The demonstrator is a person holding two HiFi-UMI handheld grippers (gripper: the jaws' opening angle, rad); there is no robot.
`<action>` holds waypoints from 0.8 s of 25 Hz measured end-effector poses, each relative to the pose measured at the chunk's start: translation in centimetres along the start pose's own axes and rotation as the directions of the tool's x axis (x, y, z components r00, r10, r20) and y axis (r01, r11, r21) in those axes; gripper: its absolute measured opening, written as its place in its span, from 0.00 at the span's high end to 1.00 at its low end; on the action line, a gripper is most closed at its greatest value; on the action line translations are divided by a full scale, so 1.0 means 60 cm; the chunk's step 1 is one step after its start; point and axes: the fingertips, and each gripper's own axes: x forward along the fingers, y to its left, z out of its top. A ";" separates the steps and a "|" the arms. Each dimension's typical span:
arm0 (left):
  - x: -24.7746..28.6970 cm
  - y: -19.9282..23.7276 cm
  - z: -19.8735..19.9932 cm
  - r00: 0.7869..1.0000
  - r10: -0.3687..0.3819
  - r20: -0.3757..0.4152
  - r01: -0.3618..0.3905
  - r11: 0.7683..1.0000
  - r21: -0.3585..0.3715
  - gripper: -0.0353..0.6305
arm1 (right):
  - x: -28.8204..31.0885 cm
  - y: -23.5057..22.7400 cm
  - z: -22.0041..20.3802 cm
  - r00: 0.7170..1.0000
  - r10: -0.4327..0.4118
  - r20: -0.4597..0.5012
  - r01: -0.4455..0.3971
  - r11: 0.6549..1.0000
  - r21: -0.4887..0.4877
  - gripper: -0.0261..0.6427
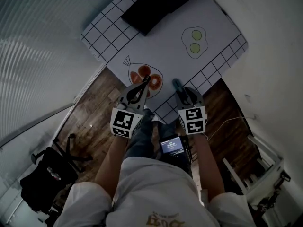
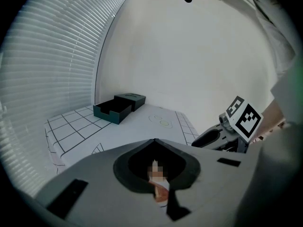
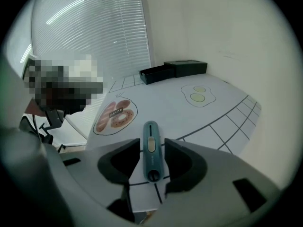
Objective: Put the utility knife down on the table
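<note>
The teal plastic utility knife is lying flat near the near edge of the white grid-printed table. It is sitting lengthwise between the jaws of the right gripper, which are standing wide apart and pressing on nothing. Since the knife looks released, the clean finish is lifting straight up and back along its length, keeping both pads clear so nothing is nudging it toward the edge. The left gripper is hovering closed and empty.
</note>
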 end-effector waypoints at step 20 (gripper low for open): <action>-0.045 -0.014 0.085 0.997 0.012 0.071 -0.013 1.000 0.018 0.94 | -0.138 -0.027 0.091 0.968 -0.112 0.223 0.102 0.993 0.054 0.95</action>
